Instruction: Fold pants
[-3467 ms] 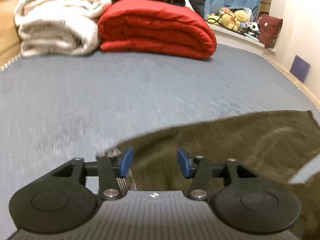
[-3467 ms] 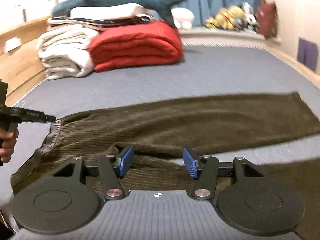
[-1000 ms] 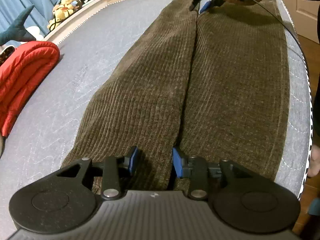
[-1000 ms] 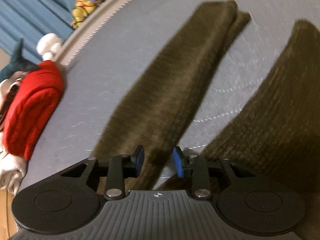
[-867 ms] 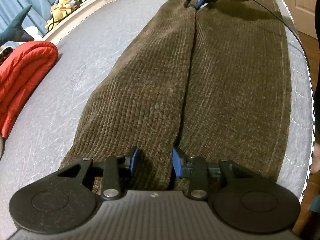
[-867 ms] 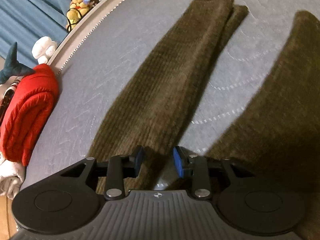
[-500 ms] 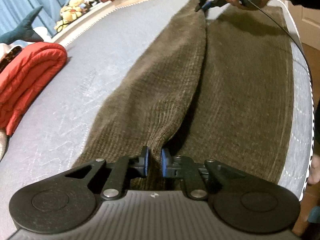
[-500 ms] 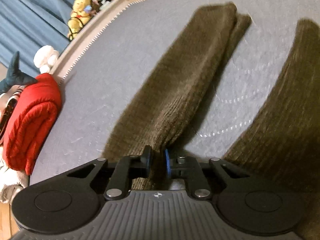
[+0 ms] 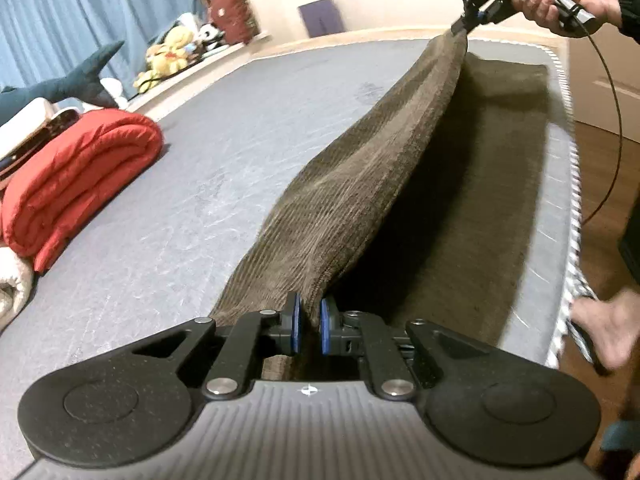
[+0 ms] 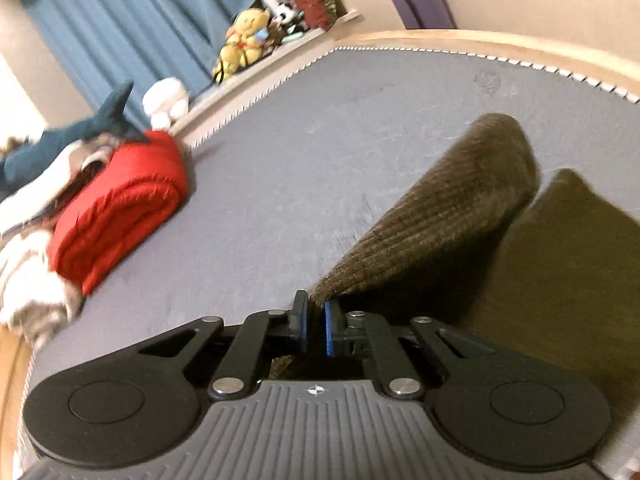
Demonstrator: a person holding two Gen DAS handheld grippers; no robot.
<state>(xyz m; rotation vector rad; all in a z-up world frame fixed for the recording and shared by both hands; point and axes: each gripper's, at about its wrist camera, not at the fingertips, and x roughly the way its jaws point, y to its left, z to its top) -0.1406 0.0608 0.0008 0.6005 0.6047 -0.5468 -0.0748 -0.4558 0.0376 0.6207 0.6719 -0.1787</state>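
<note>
Pants (image 9: 360, 184) pinched in both tools, no labels readable

The right tongs (image 10: 316, 326) are clamped on the inner edge of one brown corduroy leg of the pants (image 10: 452, 216), whose cloth rises off the grey bed (image 10: 304, 152) toward the blue pads (image 10: 329, 330). The second leg lies flat to its right. Their jaws have just been closing on that cloth. At the left edge sits a folded red quilt (image 10: 120, 216) beside white bedding (image 10: 28, 284), with a plush shark (image 10: 76, 132) above and soft toys (image 10: 244, 36) before blue curtains (image 10: 132, 28).
</note>
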